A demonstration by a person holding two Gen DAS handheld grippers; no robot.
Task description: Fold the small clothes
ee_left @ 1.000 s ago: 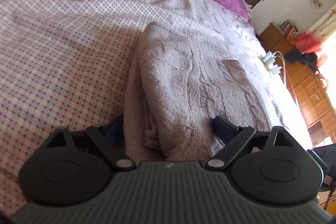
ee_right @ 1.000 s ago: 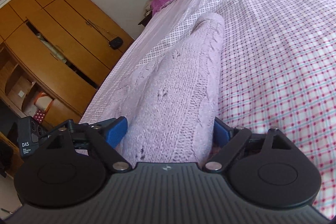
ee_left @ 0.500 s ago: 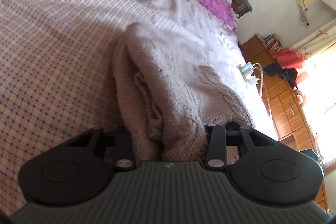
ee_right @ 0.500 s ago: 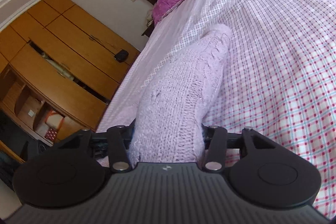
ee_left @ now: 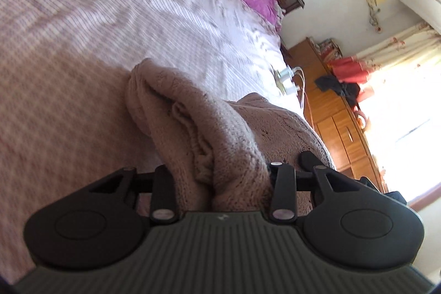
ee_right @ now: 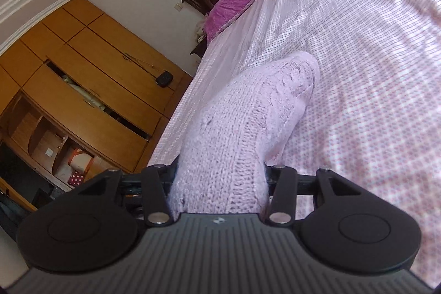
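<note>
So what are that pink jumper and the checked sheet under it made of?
The pink jumper looks like chunky knitted yarn, wool or acrylic: visible stitches, cable ribs and a fuzzy matt surface. The checked sheet looks like thin woven cotton or a blend, flat and matt with soft creases. Neither fibre can be confirmed by sight.

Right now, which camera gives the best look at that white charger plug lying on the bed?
The left wrist view: the white charger plug lies on the checked bedsheet beyond the knitted sweater, cables trailing. The right wrist view doesn't show it at all.
</note>
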